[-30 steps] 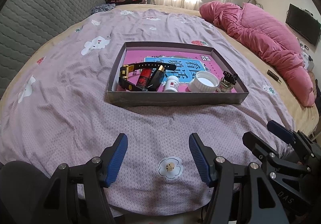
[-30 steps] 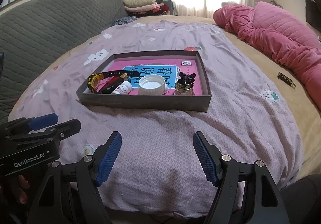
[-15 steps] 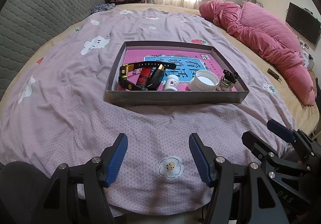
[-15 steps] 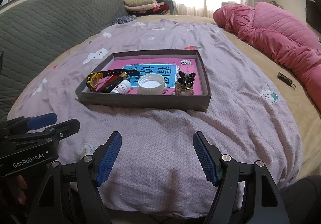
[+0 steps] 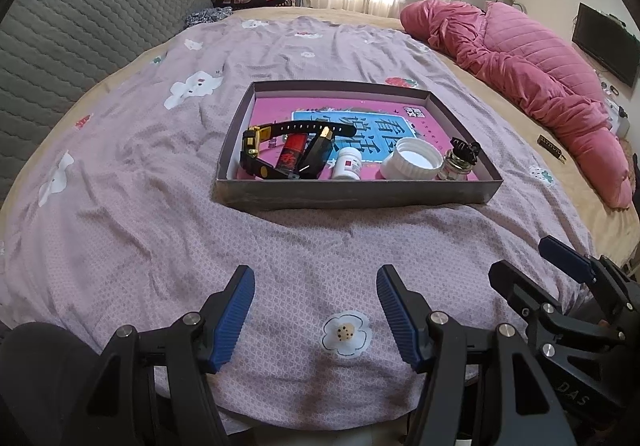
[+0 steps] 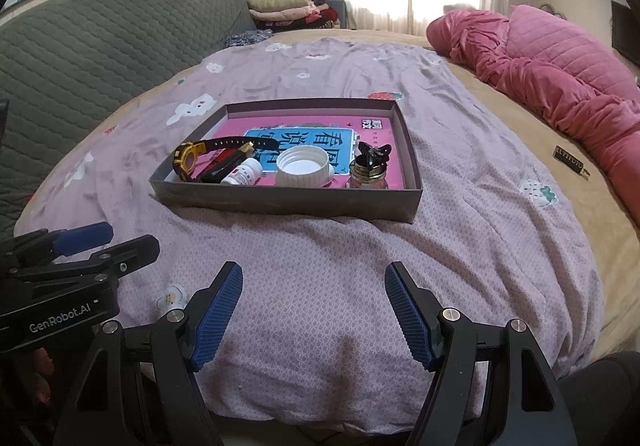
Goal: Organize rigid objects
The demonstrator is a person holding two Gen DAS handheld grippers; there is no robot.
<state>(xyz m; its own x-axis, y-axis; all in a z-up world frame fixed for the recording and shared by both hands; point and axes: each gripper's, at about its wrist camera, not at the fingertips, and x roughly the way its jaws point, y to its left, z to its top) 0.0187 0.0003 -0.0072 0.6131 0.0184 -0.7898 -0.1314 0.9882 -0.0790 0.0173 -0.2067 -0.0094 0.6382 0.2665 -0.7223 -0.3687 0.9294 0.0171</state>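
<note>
So the stuff being sorted is all sitting in a shallow grey box (image 5: 356, 200) in the middle of the bed, lined up along its near wall. Left to right: a black and yellow watch (image 5: 256, 150), a red tube (image 5: 292, 154) and a black one (image 5: 318, 154) lying right beside it, a little white pill bottle (image 5: 347, 165) on its side, a big white lid (image 5: 412, 159) turned open side up, and a small glass jar with a black butterfly-ish clip (image 5: 464, 150) on top. The box bottom is a pink and blue sheet with big printed characters.

The box rests on a mauve bedsheet (image 5: 140, 214) with flower and cloud prints, a bit wrinkled. Tan cover shows around it, a pink quilt (image 6: 560, 86) is bunched along the right side, and a grey quilted headboard (image 6: 100, 46) runs on the left. Folded clothes sit by a bright window at the back, plus a TV on the right wall.

Left gripper (image 5: 316, 312) and right gripper (image 6: 314, 312) both hover over the near edge of the sheet, well short of the box, fingers spread wide with nothing in them.
</note>
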